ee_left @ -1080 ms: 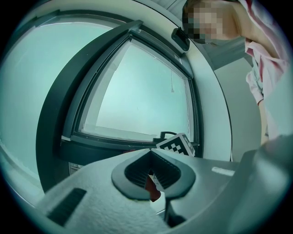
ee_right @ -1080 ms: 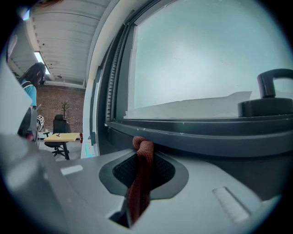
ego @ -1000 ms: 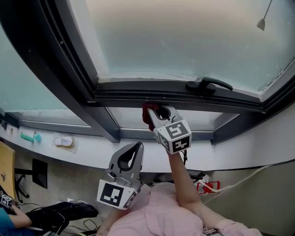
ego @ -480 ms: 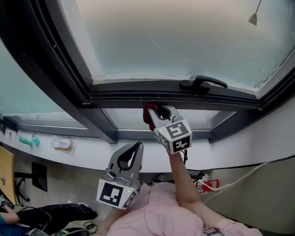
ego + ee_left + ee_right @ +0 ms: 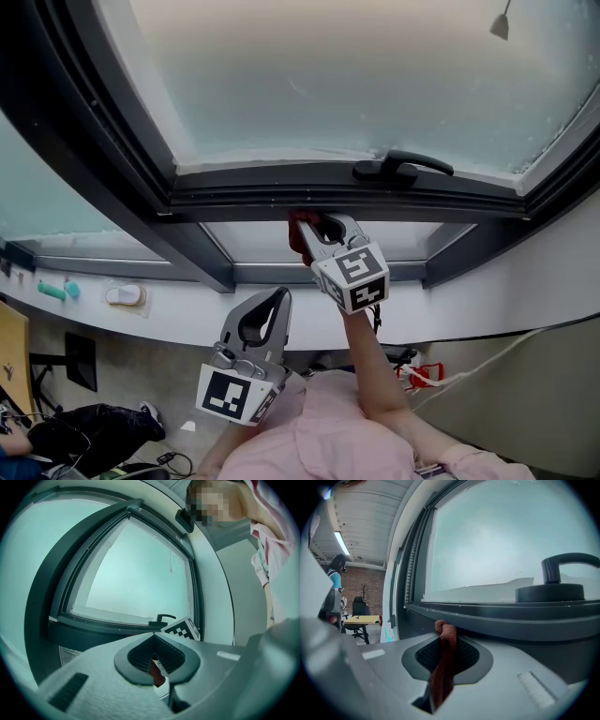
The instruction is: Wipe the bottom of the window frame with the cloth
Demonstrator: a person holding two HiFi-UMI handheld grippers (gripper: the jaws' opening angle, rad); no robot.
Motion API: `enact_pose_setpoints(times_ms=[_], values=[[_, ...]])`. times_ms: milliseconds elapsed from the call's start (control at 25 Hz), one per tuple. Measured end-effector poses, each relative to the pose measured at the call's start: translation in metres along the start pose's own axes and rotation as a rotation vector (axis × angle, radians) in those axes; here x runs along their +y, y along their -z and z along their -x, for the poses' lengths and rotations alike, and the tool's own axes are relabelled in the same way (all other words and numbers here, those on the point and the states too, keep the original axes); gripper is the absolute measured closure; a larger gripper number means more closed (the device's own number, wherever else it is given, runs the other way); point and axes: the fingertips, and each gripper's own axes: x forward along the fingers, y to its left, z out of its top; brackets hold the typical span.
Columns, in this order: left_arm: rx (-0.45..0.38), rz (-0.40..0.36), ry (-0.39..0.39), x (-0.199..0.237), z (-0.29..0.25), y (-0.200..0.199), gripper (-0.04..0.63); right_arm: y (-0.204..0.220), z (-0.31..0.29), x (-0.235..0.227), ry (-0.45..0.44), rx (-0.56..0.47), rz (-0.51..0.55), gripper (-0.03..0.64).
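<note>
Red cloth (image 5: 301, 231) pinched by right gripper (image 5: 324, 227) at window frame (image 5: 281, 193) edge | left gripper (image 5: 277, 298) closed, empty

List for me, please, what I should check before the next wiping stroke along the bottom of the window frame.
1. Cloth held: ok. The cloth is clamped between the jaws of the right gripper.
2. Cloth on the frame: ok. Its bunched tip meets the underside of the bottom rail; how firmly it presses, cannot tell.
3. Path to the right: ok. The handle sits on the rail's upper side, above the cloth's line.
4. Left gripper: ok. It is shut, empty and held low, apart from the frame.
5. Dirt left on the rail: cannot tell.
</note>
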Motion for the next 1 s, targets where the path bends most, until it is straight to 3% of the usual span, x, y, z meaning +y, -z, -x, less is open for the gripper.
enact_pose_setpoints(times_ms=[1000], values=[[0.001,-0.006,0.009,-0.025,-0.012,0.002,0.595,0.006,0.035,-0.042,0.069,-0.013,-0.031,0.563]])
